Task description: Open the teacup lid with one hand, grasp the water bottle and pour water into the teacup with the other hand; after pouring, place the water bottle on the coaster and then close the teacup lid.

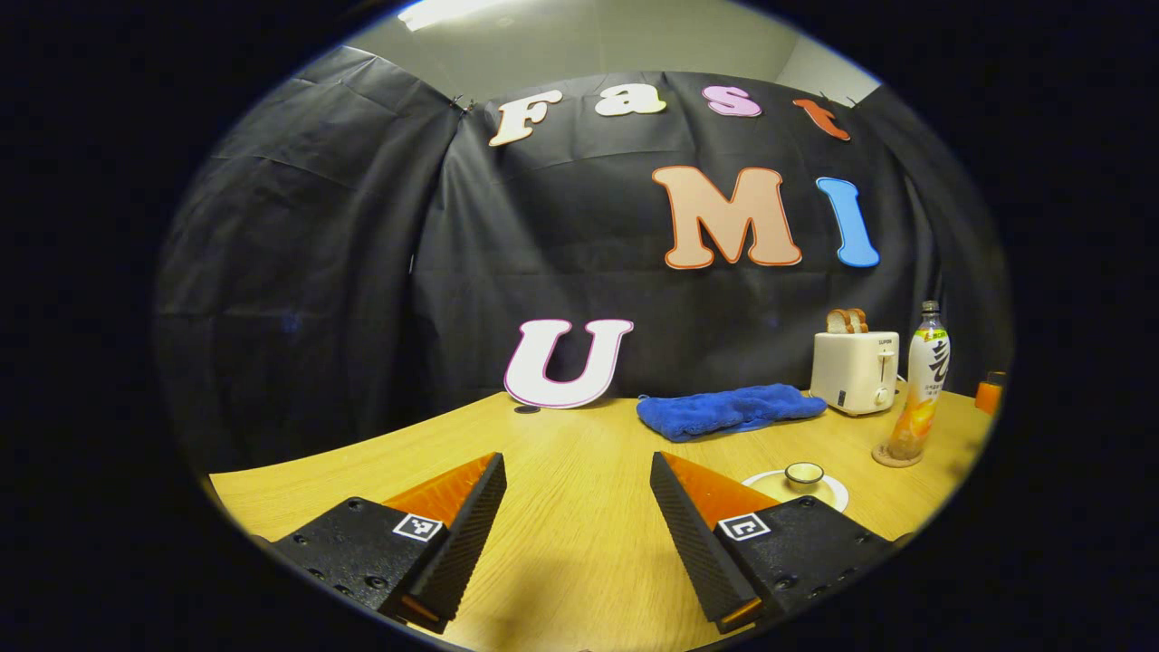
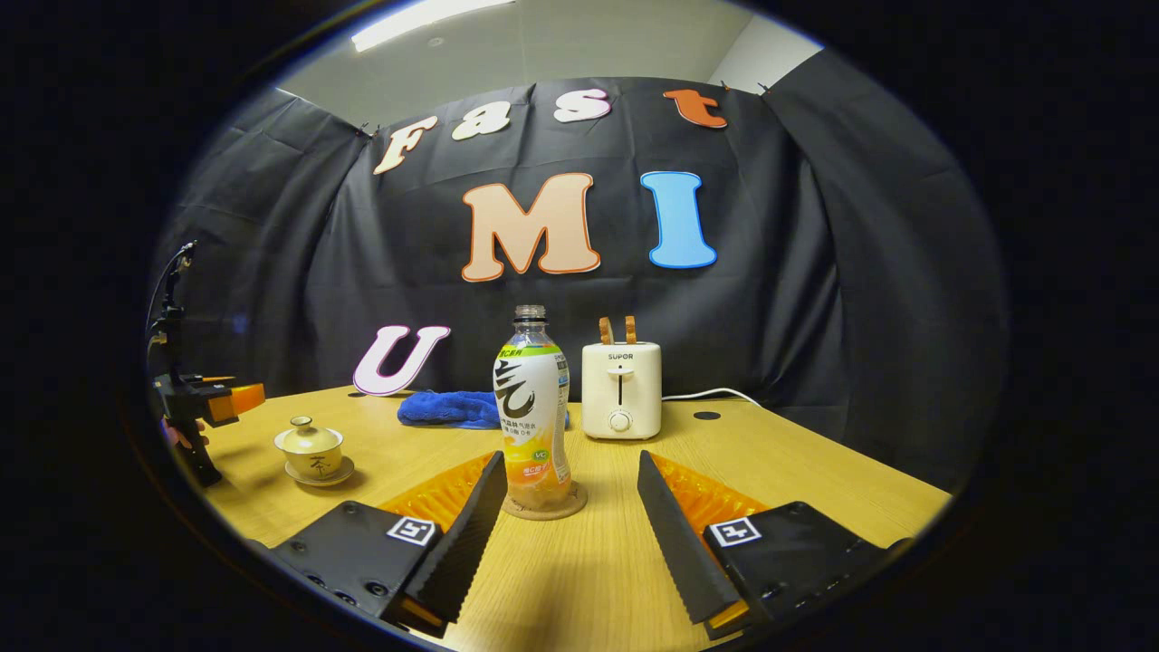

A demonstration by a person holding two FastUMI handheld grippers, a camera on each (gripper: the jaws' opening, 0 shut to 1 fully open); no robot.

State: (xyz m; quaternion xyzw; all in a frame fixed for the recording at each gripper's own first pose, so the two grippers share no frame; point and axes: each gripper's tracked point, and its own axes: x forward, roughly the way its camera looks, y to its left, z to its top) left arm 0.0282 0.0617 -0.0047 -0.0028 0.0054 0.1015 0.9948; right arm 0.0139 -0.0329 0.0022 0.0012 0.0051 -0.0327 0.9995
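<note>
Both grippers' jaws wide apart, holding nothing. Right gripper (image 2: 570,471) hovers over table (image 2: 815,489), water bottle (image 2: 532,407) upright on coaster (image 2: 545,507) just ahead between its fingers, not touching. Lidded teacup (image 2: 311,445) on saucer sits well left, near left gripper (image 2: 213,398). In left gripper view, left gripper (image 1: 579,471) has teacup (image 1: 803,474) just right of its fingers.

Bottle (image 1: 922,385) upright on coaster (image 1: 896,455)
</note>
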